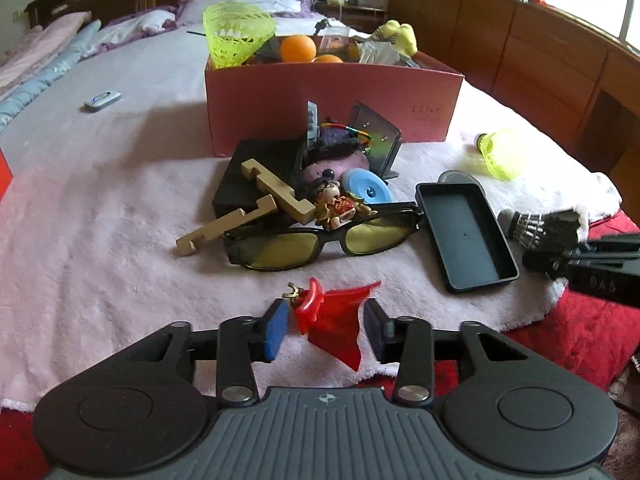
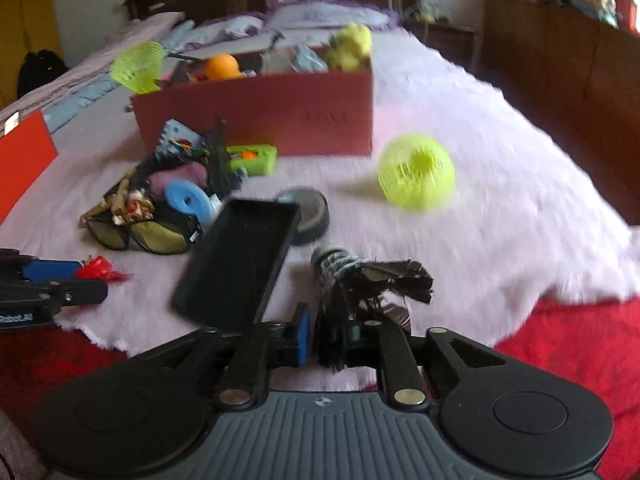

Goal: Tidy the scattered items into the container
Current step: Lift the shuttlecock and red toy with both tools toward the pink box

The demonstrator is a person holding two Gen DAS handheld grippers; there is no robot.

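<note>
A pink cardboard box (image 1: 332,104) stands on the bed, holding orange balls, a yellow-green shuttlecock and a yellow plush; it also shows in the right wrist view (image 2: 260,116). My left gripper (image 1: 326,326) is open, its blue pads on either side of a red plastic toy (image 1: 332,320) on the white fur rug. My right gripper (image 2: 326,338) is shut on a black feather shuttlecock (image 2: 360,276), also seen at the right edge of the left wrist view (image 1: 528,228). The right wrist view is motion-blurred.
A pile in front of the box: yellow-lens glasses (image 1: 320,240), wooden pieces (image 1: 276,192), a small figurine (image 1: 336,204), a blue disc (image 1: 368,186), a black box (image 1: 256,176). A black tray (image 1: 464,232), a yellow-green shuttlecock (image 1: 500,152) and a white remote (image 1: 102,100) lie apart.
</note>
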